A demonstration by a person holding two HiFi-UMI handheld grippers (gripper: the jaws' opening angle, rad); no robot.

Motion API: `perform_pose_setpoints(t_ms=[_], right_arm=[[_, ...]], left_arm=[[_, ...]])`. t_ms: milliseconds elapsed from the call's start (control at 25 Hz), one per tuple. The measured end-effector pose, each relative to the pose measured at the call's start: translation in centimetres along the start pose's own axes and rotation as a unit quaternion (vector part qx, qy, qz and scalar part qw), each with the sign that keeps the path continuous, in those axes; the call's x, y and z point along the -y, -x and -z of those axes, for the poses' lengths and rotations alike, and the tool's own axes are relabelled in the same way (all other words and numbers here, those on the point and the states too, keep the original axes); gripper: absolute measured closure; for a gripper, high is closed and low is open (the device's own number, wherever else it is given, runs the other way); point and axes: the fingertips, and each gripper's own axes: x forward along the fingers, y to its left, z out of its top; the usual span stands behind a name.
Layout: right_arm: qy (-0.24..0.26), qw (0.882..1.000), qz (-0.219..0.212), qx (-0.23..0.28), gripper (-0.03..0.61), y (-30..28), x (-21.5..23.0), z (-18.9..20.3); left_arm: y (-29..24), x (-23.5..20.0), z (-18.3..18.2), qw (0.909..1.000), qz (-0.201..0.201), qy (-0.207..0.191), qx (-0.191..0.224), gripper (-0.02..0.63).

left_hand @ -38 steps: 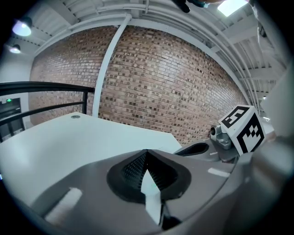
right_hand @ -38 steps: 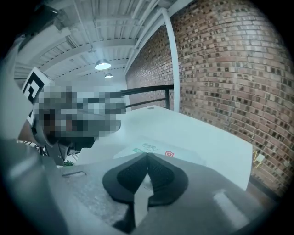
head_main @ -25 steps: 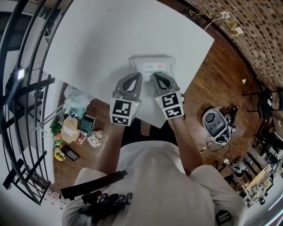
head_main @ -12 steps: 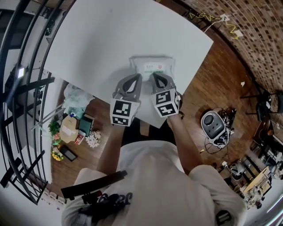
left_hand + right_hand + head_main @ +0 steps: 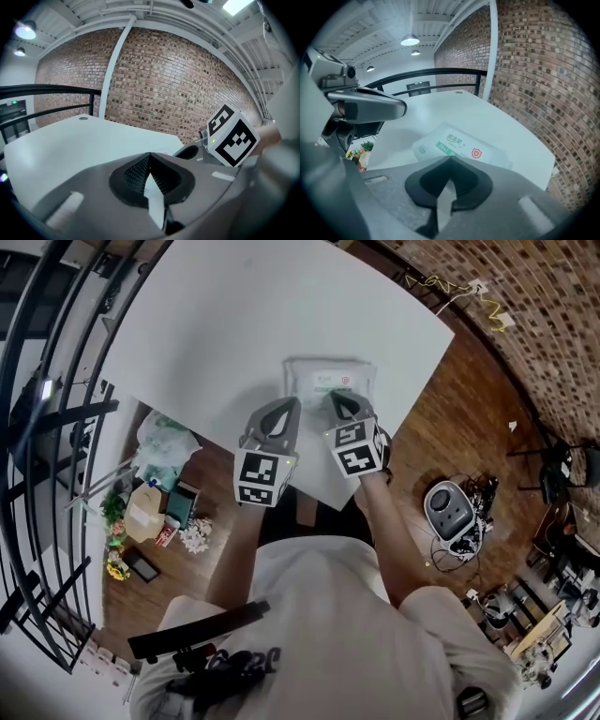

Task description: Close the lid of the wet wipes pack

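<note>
The wet wipes pack (image 5: 328,382) is white with a green label and a red shield mark, and it lies flat on the white table (image 5: 234,315) near its front edge. In the right gripper view the pack (image 5: 461,146) sits just beyond the jaws, and I see no raised flap on it. My right gripper (image 5: 336,397) is shut and empty, with its tips at the pack's near edge. My left gripper (image 5: 292,402) is shut too, beside the pack's left corner and holding nothing. In their own views the right gripper (image 5: 450,161) and the left gripper (image 5: 150,157) each show the pads pressed together.
The table's front edge (image 5: 309,498) runs just under both grippers. On the wooden floor there are a plastic bag (image 5: 164,442) and a box (image 5: 148,512) at the left, and a round grey device with cables (image 5: 450,510) at the right. A black railing (image 5: 56,409) stands at the left.
My right gripper has moved forward to the pack's near edge. The left gripper has hardly moved.
</note>
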Motion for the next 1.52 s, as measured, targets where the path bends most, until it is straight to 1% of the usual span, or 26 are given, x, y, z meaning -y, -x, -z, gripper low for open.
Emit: perform_pose_setpoints(t_ms=[80,160,200,280,360,480,560,640,720,800,920,1040,1120,1200,1240,1320,1400,1520], right_arm=[[-0.02,1.0,-0.011,0.015,0.592,0.2,0.0,-0.2],[-0.047,0.998,-0.025,0.027,0.593,0.8,0.1,0.0],[-0.054,0.998,-0.025,0.035,0.593,1.4,0.1,-0.2],[-0.051,0.996,-0.008,0.069,0.594,3.3,0.2,-1.5],[-0.046,0.993,0.008,0.113,0.593,5.9,-0.3,-3.3],[-0.062,0.982,0.018,0.176,0.593,10.6,-1.5,-4.6],[-0.07,0.975,0.025,0.209,0.594,13.7,-1.7,-5.1],[-0.066,0.968,0.036,0.239,0.593,16.7,-1.6,-5.5],[-0.055,0.959,0.043,0.275,0.594,19.8,-1.6,-5.6],[-0.043,0.95,0.053,0.304,0.593,22.8,-1.7,-4.9],[-0.035,0.943,0.064,0.325,0.592,26.7,-2.0,-2.1],[-0.031,0.938,0.056,0.34,0.592,30.8,-3.1,2.1],[-0.04,0.936,0.043,0.347,0.592,33.2,-3.5,5.3],[-0.045,0.937,0.03,0.346,0.592,34.8,-4.0,8.0],[-0.043,0.936,0.026,0.349,0.592,35.6,-4.3,8.6],[-0.027,0.93,0.023,0.366,0.592,37.3,-5.2,8.5],[-0.004,0.922,0.029,0.385,0.593,38.9,-6.0,7.4],[0.016,0.916,0.041,0.398,0.593,40.1,-6.0,5.9]], left_arm=[[0.3,-0.1,-0.8,1.0,0.004,0.001,0.007,0.597],[0.9,-0.2,-1.8,0.9998,0.009,-0.009,0.016,0.597],[1.1,-0.3,-2.4,0.9995,0.012,-0.017,0.023,0.597],[1.8,-0.1,-4.1,0.9985,0.024,-0.028,0.04,0.597],[2.8,0.6,-5.5,0.9975,0.036,-0.032,0.052,0.597],[5.1,2.4,-6.9,0.9963,0.047,-0.036,0.062,0.597],[6.3,3.8,-8.5,0.995,0.045,-0.04,0.08,0.597],[7.3,5.6,-10.3,0.9927,0.038,-0.047,0.104,0.597],[8.7,8.0,-11.3,0.9898,0.034,-0.059,0.125,0.597],[10.3,11.0,-11.4,0.9869,0.03,-0.074,0.14,0.597],[12.4,15.4,-9.4,0.9848,0.012,-0.085,0.151,0.597],[14.7,19.8,-6.2,0.9855,-0.022,-0.075,0.151,0.597],[16.1,22.5,-4.6,0.9859,-0.045,-0.072,0.145,0.597],[17.7,24.8,-3.6,0.9858,-0.059,-0.072,0.14,0.597],[18.7,25.7,-3.6,0.985,-0.065,-0.073,0.142,0.597],[20.6,26.6,-4.2,0.9825,-0.072,-0.077,0.154,0.597],[21.8,27.0,-5.0,0.98,-0.075,-0.081,0.165,0.597],[22.7,27.5,-6.3,0.9769,-0.072,-0.092,0.179,0.597]])
